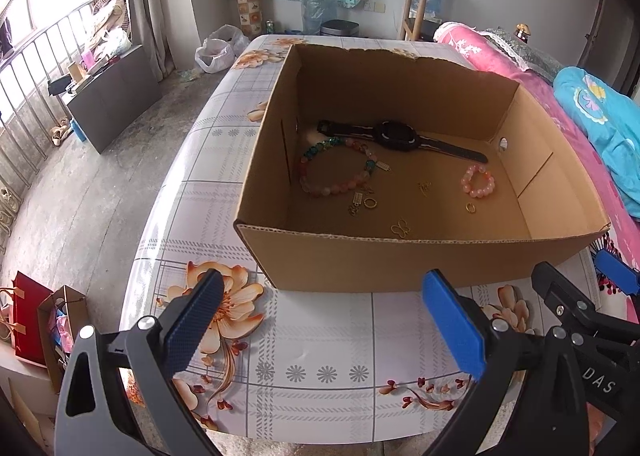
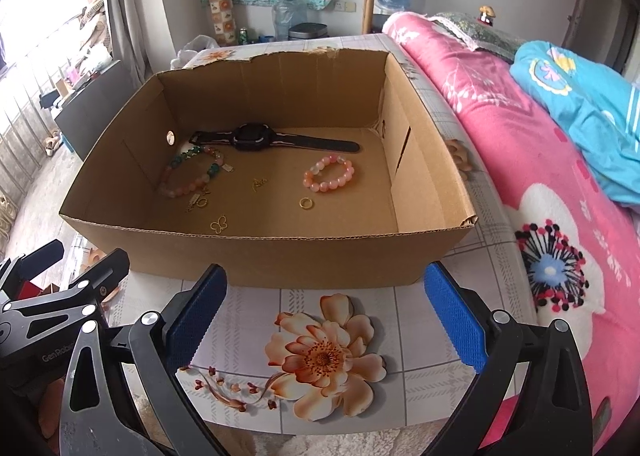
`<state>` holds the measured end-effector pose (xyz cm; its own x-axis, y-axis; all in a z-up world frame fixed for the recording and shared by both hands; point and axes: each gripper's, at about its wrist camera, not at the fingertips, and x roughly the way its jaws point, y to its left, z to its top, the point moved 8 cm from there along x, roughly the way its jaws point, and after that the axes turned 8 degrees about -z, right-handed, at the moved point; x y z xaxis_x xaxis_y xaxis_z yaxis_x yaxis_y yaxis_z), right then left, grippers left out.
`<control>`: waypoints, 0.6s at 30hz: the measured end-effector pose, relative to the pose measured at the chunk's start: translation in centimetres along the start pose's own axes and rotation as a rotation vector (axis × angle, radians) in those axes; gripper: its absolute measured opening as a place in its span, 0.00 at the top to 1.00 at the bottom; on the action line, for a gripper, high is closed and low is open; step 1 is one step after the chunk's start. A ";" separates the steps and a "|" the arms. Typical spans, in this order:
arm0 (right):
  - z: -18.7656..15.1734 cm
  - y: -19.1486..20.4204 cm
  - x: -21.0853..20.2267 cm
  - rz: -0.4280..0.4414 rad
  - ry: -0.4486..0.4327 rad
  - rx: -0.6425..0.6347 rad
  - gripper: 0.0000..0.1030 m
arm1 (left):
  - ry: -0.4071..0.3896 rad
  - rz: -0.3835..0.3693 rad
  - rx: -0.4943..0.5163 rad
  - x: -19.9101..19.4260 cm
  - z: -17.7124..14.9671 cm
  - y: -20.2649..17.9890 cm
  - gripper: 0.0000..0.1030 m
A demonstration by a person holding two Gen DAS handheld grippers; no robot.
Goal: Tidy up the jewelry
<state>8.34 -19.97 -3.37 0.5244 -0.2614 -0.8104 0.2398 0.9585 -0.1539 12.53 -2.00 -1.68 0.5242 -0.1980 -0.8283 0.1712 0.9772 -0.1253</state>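
box: open brown cardboard box (image 2: 260,252) mid-frame on the floral-print table (image 2: 328,356); all jewelry lies loose on its floor.
watch: black wristwatch (image 2: 256,142) along the back wall, strap laid flat.
bracelets: multicolour bead bracelet (image 2: 188,176) left of centre; pink bead bracelet (image 2: 330,176) right of centre, well apart.
small bits: gold ring (image 2: 305,203), gold butterfly charm (image 2: 219,225), a few more gold pieces by the multicolour bracelet, too small to tell.
left tongs (image 1: 320,320): spread wide, empty, bottom of frame, short of the box.
right tongs (image 2: 326,316): same, spread and empty.
step: fits either pieces already gathered in the box or sorting yet to come; can't tell.
next: any pick means reaching over the front wall; small gold pieces need a precise pinch.
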 end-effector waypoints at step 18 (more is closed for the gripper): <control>0.3 -0.2 0.8 -0.002 0.009 -0.009 0.08 | 0.005 -0.009 -0.001 0.7 0.3 -0.1 0.05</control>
<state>8.94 -20.34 -3.79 0.5167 -0.2623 -0.8150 0.2336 0.9590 -0.1606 13.14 -2.24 -2.14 0.5187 -0.2061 -0.8297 0.1748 0.9756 -0.1331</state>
